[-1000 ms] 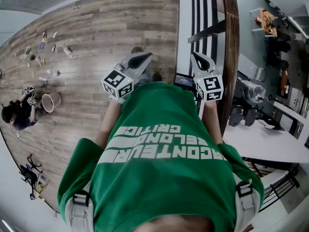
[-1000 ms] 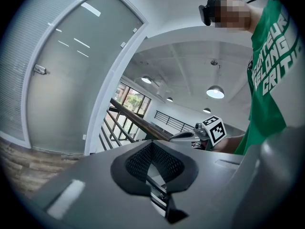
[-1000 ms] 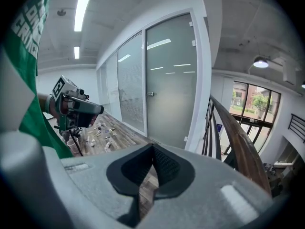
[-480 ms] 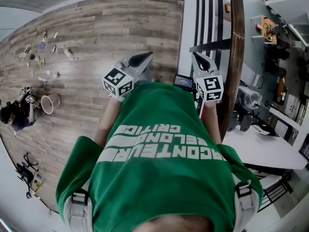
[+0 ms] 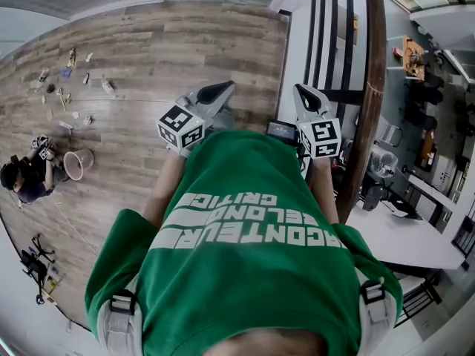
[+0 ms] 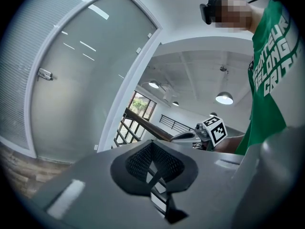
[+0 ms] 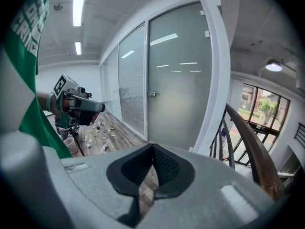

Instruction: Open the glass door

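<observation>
A wooden handrail [image 5: 369, 87] borders the plank floor [image 5: 163, 43].

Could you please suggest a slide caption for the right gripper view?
Right claw, shut and empty, points toward the closed frosted glass door beside a wooden handrail.

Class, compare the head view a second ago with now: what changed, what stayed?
The wooden handrail has slid rightward in the head view, so the person has shifted slightly. Nothing was taken or released. The left tool and right tool stay raised, shut, empty.
</observation>
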The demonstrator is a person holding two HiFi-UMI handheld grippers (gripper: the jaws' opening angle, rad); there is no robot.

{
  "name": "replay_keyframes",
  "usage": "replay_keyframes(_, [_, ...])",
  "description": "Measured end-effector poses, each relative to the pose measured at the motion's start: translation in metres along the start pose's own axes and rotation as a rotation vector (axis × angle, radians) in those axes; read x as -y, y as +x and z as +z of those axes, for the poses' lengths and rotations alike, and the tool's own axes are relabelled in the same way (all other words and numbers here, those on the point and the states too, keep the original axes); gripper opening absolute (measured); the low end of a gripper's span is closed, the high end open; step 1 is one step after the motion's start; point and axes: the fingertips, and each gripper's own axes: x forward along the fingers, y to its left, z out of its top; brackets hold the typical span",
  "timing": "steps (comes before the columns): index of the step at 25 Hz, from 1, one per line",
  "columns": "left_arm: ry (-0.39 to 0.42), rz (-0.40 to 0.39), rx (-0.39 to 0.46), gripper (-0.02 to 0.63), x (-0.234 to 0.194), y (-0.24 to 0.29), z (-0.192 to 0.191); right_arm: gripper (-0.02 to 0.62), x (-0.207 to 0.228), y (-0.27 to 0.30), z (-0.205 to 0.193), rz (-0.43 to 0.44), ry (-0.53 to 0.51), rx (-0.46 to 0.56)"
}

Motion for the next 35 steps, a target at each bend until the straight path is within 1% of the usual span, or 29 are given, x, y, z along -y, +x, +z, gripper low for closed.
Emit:
replay_keyframes(8, [-0.014, 0.011, 0.005, 0.015, -0.053, -0.007, 0.019, -0.008, -0.002, 0.044, 0.025, 0.006, -0.029, -0.025])
replay_keyframes(15, [-0.016, 0.01, -0.001, 0.015, -0.087, -0.02, 0.028, -0.008, -0.009, 0.07, 0.042, 0.0, -0.039, -0.034])
replay_keyframes(21, [-0.032, 0.058, 0.011, 0.015, -0.111, -0.025, 0.033, -0.008, -0.018, 0.089, 0.048, 0.047, -0.08, -0.055])
replay_keyframes(26, [-0.05, 0.098, 0.015, 0.015, -0.123, -0.014, 0.035, -0.008, -0.004, 0.114, 0.055, 0.093, -0.097, -0.056])
replay_keyframes(30, [-0.06, 0.146, 0.015, 0.015, -0.139, -0.005, 0.035, -0.008, 0.008, 0.139, 0.063, 0.134, -0.117, -0.041])
replay_keyframes(35, [-0.049, 0.194, 0.018, 0.015, -0.16, 0.021, 0.056, -0.008, 0.04, 0.173, 0.086, 0.176, -0.141, -0.01])
